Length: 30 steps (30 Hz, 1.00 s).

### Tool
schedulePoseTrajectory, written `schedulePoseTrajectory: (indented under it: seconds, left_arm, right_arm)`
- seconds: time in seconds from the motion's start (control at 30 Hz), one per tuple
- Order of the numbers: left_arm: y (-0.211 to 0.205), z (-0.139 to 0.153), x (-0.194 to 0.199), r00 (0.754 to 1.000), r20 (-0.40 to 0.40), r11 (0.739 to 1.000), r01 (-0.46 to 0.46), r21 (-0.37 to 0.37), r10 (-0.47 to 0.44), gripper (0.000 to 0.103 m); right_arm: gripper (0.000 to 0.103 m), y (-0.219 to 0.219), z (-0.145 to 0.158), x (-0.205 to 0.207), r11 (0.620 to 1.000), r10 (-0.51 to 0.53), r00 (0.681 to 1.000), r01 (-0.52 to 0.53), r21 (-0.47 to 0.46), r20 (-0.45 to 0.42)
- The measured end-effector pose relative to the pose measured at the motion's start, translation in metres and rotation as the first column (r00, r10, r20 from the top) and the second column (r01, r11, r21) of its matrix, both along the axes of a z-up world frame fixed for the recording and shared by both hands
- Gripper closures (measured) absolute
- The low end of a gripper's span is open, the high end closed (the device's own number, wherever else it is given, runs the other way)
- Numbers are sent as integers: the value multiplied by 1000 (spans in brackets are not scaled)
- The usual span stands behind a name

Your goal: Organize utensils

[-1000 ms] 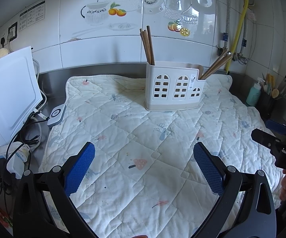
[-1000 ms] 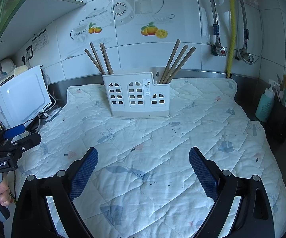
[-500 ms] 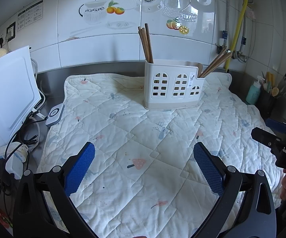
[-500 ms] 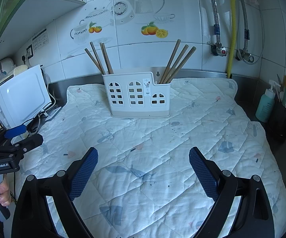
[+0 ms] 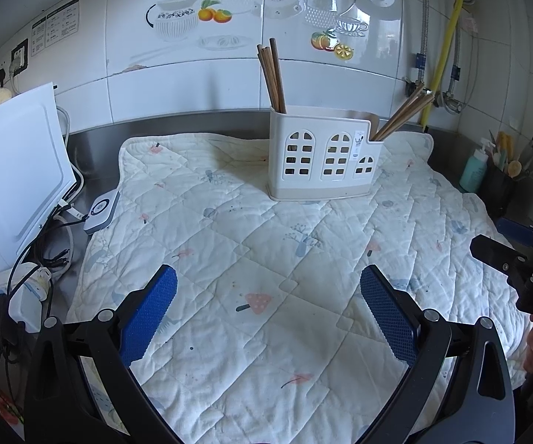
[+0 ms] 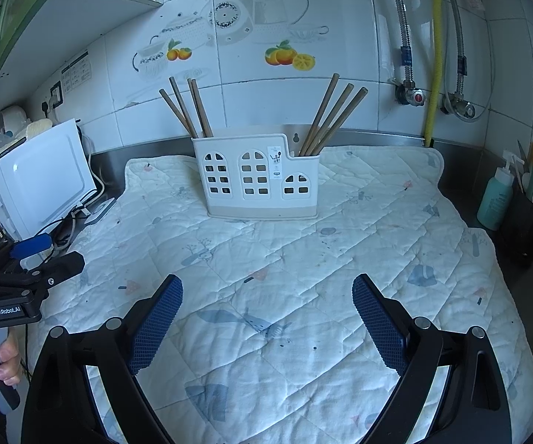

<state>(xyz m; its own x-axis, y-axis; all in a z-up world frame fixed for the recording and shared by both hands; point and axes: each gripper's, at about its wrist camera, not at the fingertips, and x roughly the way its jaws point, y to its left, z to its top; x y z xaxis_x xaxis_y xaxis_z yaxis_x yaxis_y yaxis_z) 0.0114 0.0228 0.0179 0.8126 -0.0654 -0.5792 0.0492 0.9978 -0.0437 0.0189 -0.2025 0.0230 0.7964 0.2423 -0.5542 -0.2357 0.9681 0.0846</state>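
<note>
The left gripper (image 5: 268,305) is held low over the quilted mat (image 5: 266,259), its blue pads spread wide with nothing between them. Further back, toward the tiled wall, the white holder (image 6: 261,177) stands upright on the mat, with chopsticks (image 6: 187,109) leaning in its left end and more chopsticks (image 6: 335,116) in its right. The right gripper (image 6: 266,309) is likewise held low, wide open and empty.
</note>
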Motion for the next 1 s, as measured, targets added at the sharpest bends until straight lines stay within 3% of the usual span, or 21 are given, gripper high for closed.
schedulePoseTrajectory:
  seconds: [1.0]
  left_arm:
    - [4,1,-1,1000,12,1000,-9,-17,9,5]
  right_arm:
    - [13,0,0,-3,1000,0,1000,0,-5,-2]
